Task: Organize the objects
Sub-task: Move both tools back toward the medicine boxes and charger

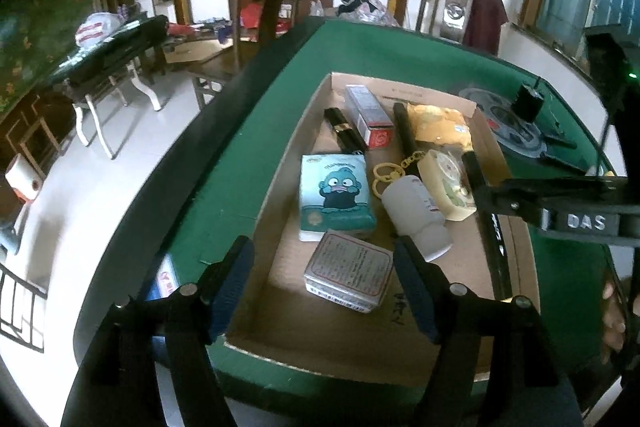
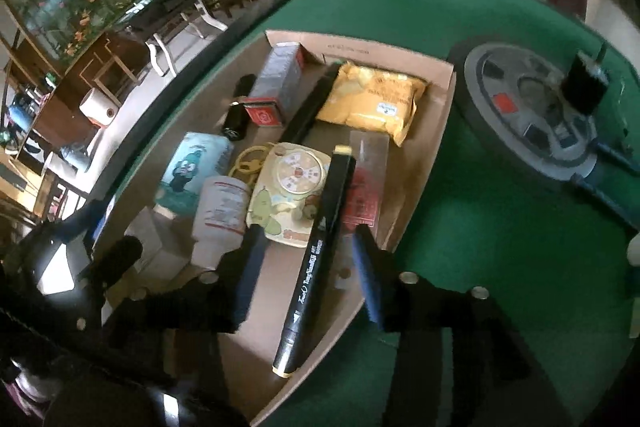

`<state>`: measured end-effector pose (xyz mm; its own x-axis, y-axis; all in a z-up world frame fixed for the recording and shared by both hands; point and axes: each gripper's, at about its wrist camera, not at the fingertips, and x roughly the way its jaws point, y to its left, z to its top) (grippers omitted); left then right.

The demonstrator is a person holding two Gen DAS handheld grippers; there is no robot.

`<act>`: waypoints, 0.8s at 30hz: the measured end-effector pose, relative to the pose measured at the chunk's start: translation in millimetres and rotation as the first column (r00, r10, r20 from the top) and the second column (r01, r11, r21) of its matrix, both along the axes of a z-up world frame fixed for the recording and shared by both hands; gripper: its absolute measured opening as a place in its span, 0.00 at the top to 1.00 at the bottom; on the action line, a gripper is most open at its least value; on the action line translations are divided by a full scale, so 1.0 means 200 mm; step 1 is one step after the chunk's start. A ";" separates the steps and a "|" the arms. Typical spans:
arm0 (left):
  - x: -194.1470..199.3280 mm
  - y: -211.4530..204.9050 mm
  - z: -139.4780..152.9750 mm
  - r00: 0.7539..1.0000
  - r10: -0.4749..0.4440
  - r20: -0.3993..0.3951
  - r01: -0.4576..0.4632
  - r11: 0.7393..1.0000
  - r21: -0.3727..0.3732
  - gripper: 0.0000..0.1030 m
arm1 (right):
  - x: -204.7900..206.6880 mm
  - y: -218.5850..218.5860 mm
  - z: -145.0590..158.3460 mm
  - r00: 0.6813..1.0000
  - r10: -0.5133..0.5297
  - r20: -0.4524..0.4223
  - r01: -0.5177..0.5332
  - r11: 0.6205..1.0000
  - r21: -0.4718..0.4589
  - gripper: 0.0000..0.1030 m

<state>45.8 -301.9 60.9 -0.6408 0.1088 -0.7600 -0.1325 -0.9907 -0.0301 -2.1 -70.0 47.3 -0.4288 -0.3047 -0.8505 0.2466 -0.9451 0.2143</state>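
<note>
A shallow cardboard tray [image 1: 280, 311] [image 2: 432, 131] lies on the green table and holds several objects. In the left wrist view my left gripper [image 1: 324, 283] is open over the tray's near end, its fingers either side of a flat tin with a printed label [image 1: 347, 273]. Behind it lie a blue cartoon tissue pack [image 1: 336, 197] and a white bottle [image 1: 416, 217]. In the right wrist view my right gripper [image 2: 308, 267] is open above a black marker [image 2: 316, 259] that lies lengthwise between the fingers. A yellow packet [image 2: 372, 103] lies at the far end.
A grey round device with a black cylinder [image 2: 536, 107] [image 1: 516, 123] sits on the green felt right of the tray. A red-ended box [image 1: 370, 117], a cream cartoon case [image 2: 288, 191] and yellow rings [image 1: 384, 177] also lie in the tray. Chairs and a bench stand beyond the table's left edge.
</note>
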 end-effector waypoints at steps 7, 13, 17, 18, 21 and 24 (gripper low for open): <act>0.04 0.06 0.04 0.999 0.028 -0.030 -0.029 0.999 -0.030 0.35 | 0.11 0.05 0.07 0.997 -0.003 -0.078 0.005 1.000 0.023 0.47; 0.10 0.15 0.08 0.998 0.020 -0.052 -0.024 0.997 -0.078 0.35 | 0.18 0.13 0.09 0.992 -0.031 -0.125 0.036 0.999 0.036 0.43; 0.15 0.23 0.11 0.997 0.003 -0.076 -0.013 0.991 -0.131 0.35 | 0.22 0.24 0.08 0.990 -0.067 -0.127 0.070 0.997 0.022 0.43; 0.16 0.26 0.12 0.997 -0.001 -0.081 -0.011 0.990 -0.140 0.35 | 0.23 0.27 0.07 0.989 -0.077 -0.126 0.080 0.997 0.020 0.43; 0.19 0.33 0.15 0.995 -0.020 -0.093 0.004 0.986 -0.167 0.35 | 0.27 0.37 0.06 0.986 -0.111 -0.124 0.113 0.993 0.012 0.43; 0.21 0.42 0.16 0.994 -0.047 -0.099 0.026 0.980 -0.198 0.35 | 0.30 0.49 0.05 0.980 -0.153 -0.127 0.154 0.988 -0.001 0.43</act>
<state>88.1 -217.9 93.6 -0.7146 -0.0110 -0.6994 -0.1611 -0.9704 0.1799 58.9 28.4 56.5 -0.5737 -0.2199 -0.7890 0.1230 -0.9755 0.1824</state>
